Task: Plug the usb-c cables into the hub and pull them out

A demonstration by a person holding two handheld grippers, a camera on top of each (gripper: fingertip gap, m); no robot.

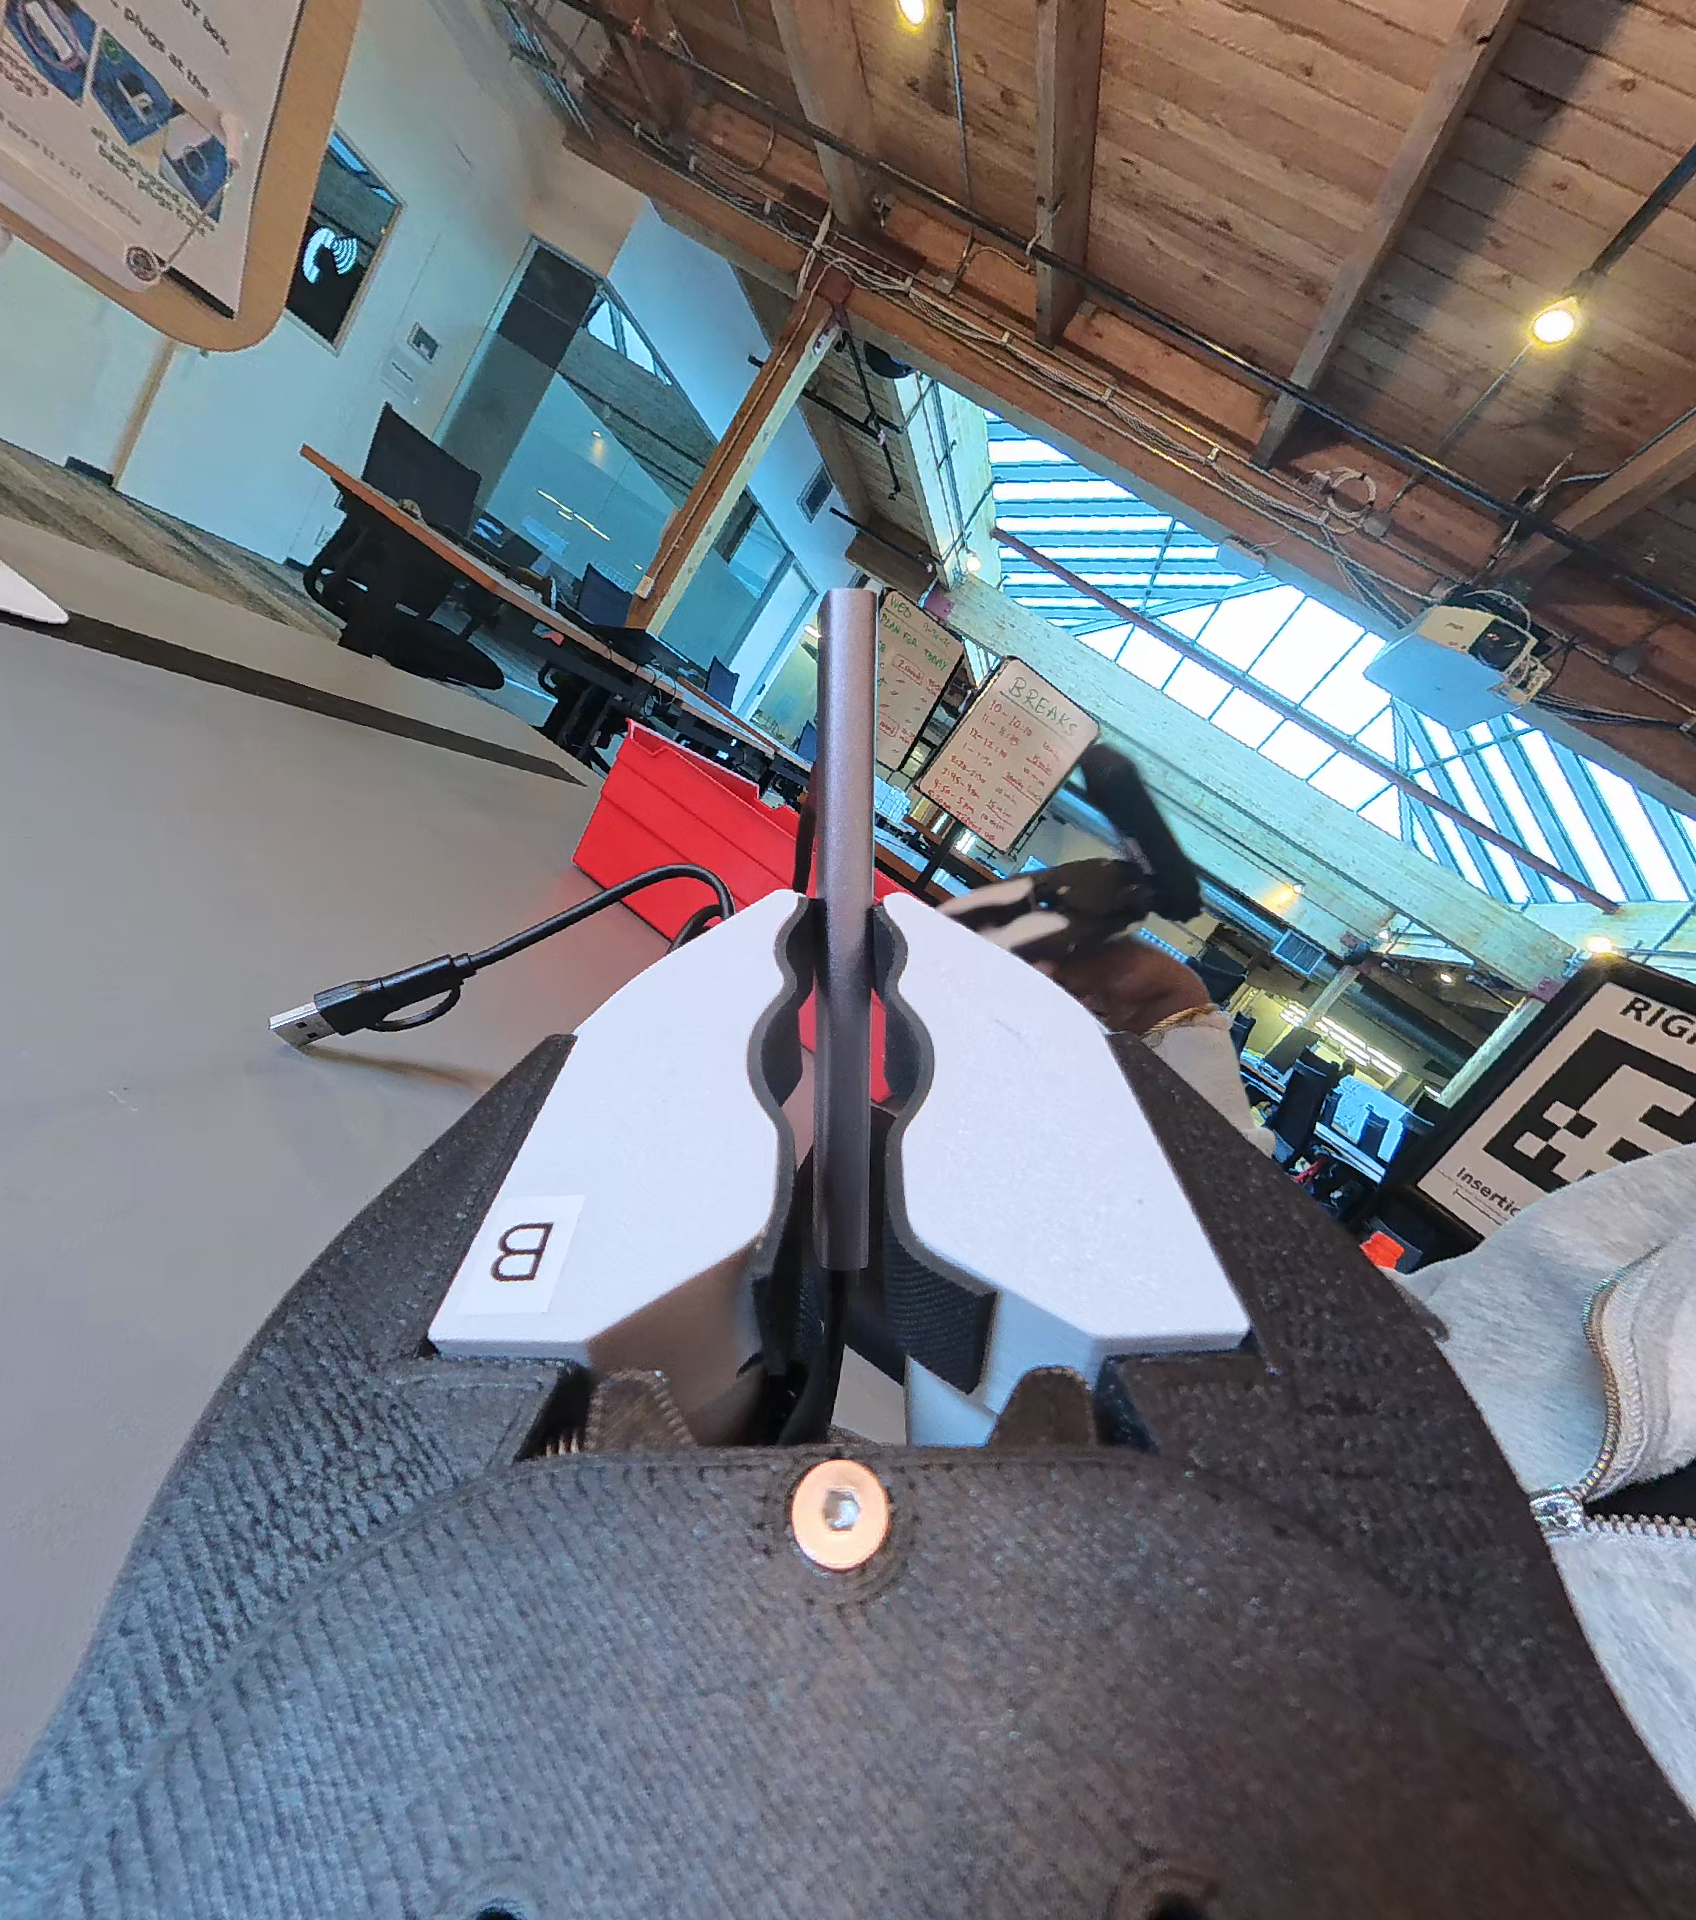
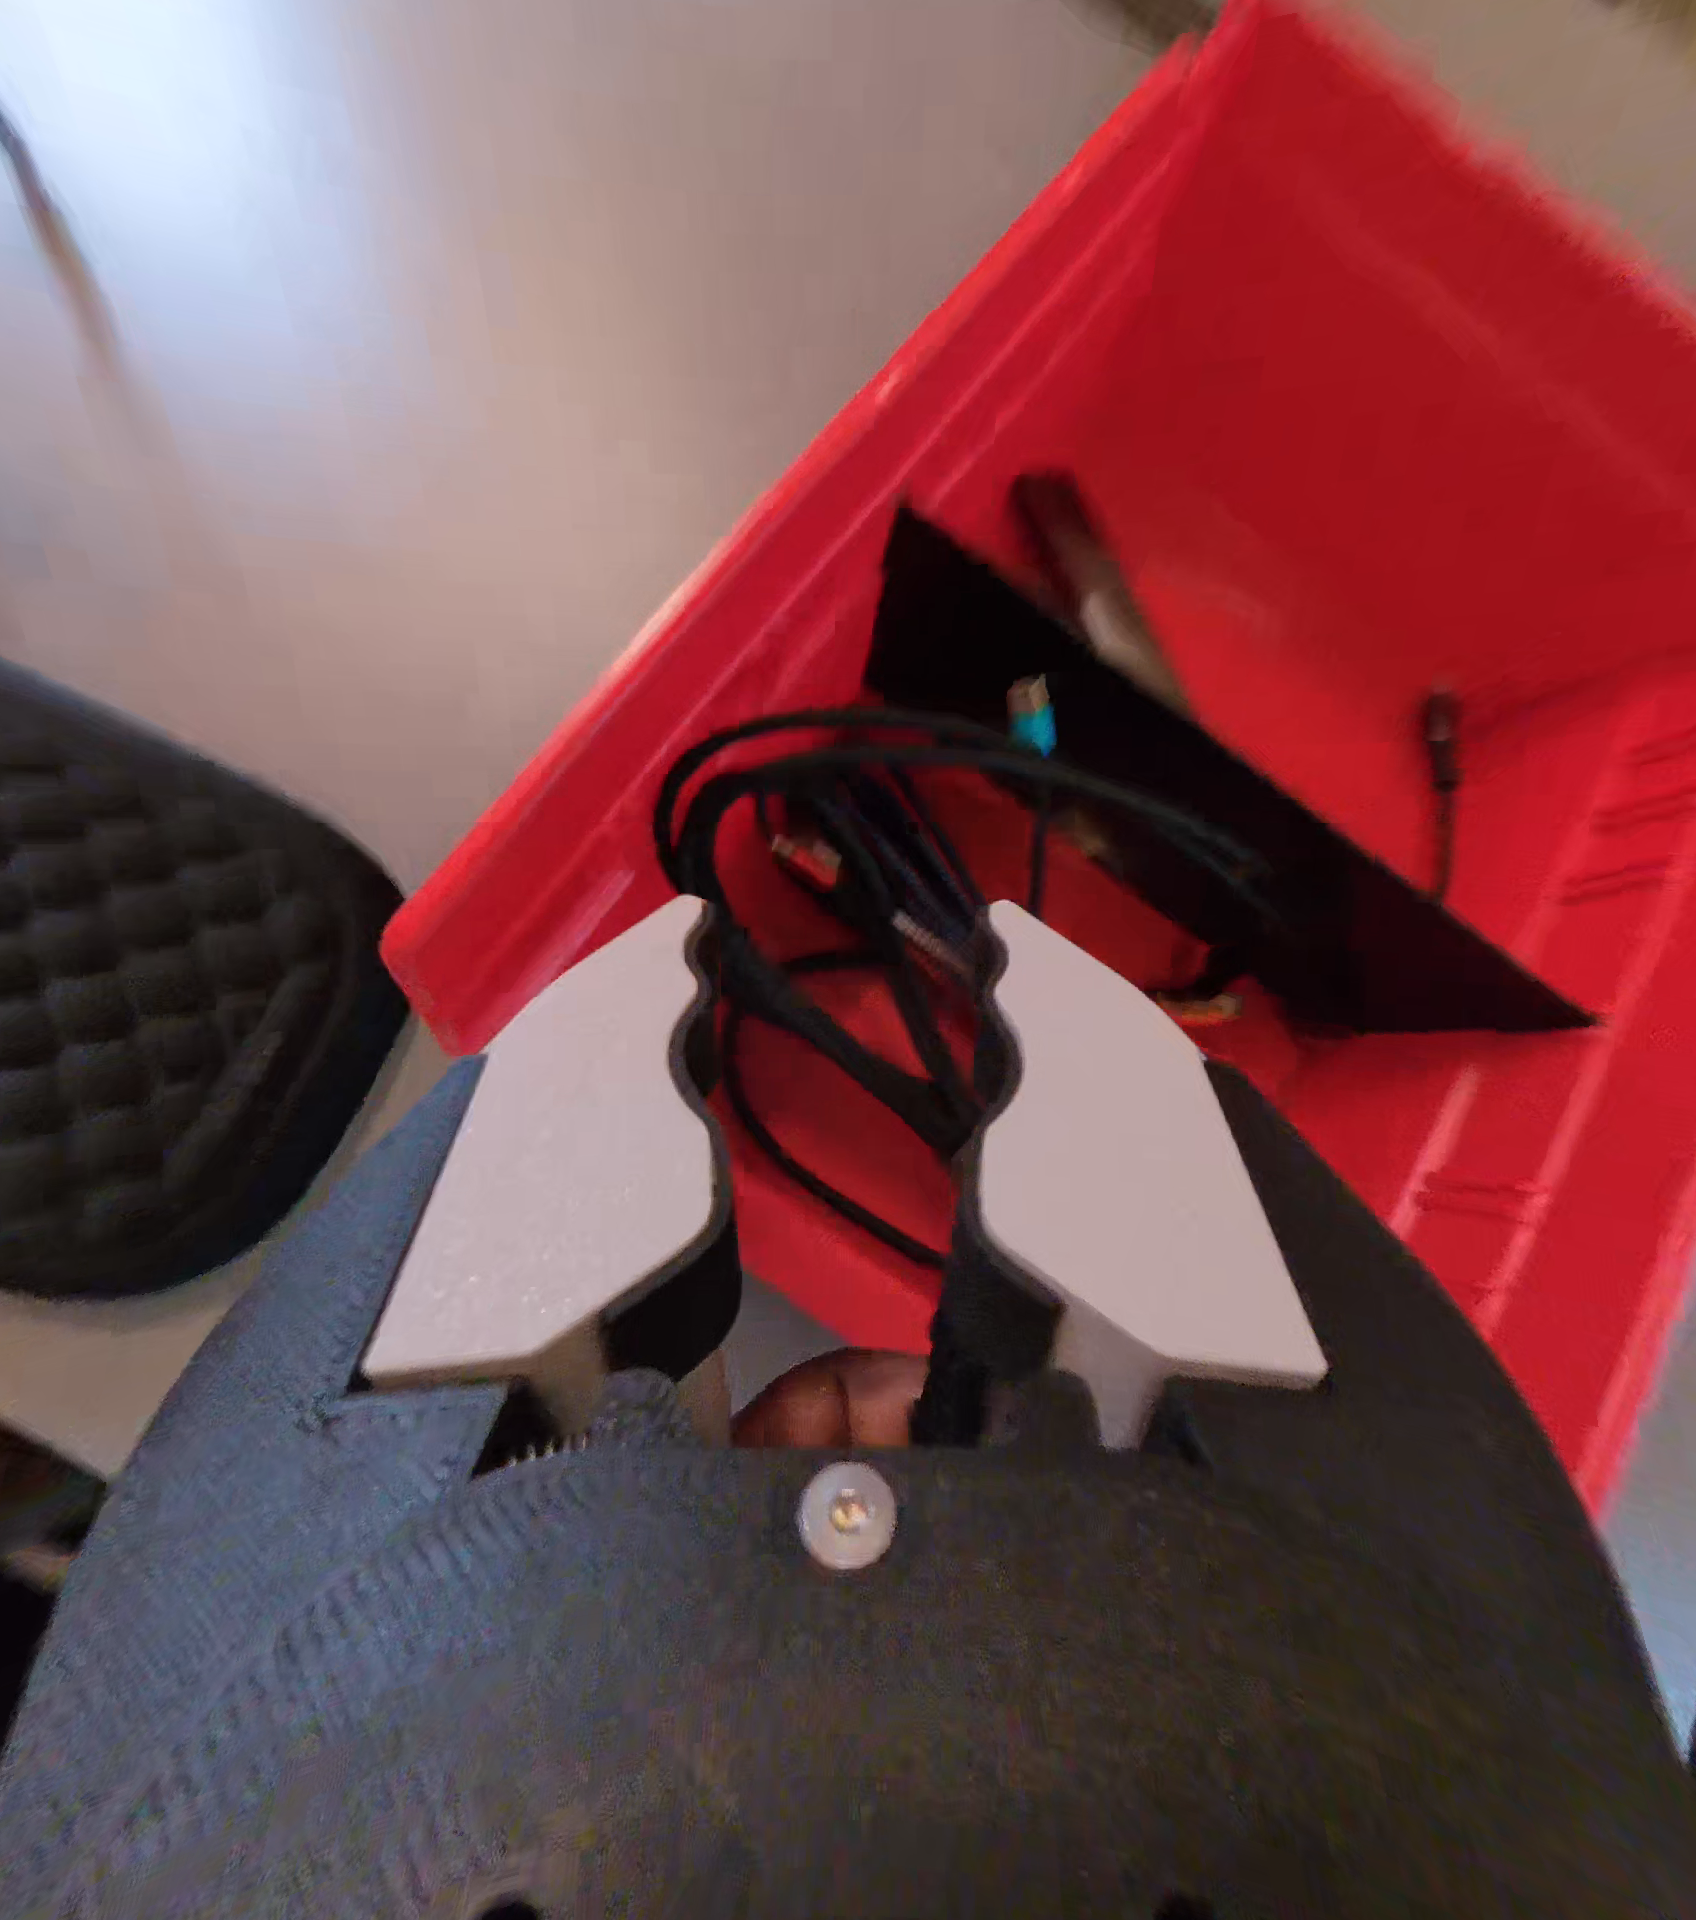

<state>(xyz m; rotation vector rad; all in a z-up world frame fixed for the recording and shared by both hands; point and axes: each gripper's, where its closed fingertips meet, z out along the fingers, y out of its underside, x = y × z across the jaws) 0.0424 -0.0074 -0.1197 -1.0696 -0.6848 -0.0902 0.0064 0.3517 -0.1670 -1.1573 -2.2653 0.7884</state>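
- Our left gripper [image 1: 839, 935] is clamped on the hub [image 1: 844, 831], a slim dark grey bar held edge-on between the two pale grey fingers [image 1: 657, 1132], its far end sticking out well past the tips
- A thin black lead runs from the hub's near end down into the gripper body
- The left wrist view is tilted hard: the grey tabletop [image 1: 148, 935] slopes off to the left, timber ceiling above
- On the tabletop beyond the left finger lies a black cable with a USB-A plug [image 1: 309, 1023], its lead curling back towards the red bin [image 1: 688, 831]
- The right gripper [image 1: 1062, 904] shows past the hub in that view, blurred, just over the red bin
- In the right wrist view our right gripper [image 2: 844, 925] hangs over the open bin [image 2: 1343, 416], jaws parted with a clear gap between them
- A bundle of black cables [image 2: 823, 810] loops in the bin between and beyond the fingertips; one strand runs along the right-hand finger [image 2: 1124, 1143], though with the blur we cannot tell whether it touches
- A blue-tipped plug [image 2: 1031, 717] and a black panel [image 2: 1187, 790] sit deeper in the bin
- A black quilted case [image 2: 75, 956] rests on the table left of the bin
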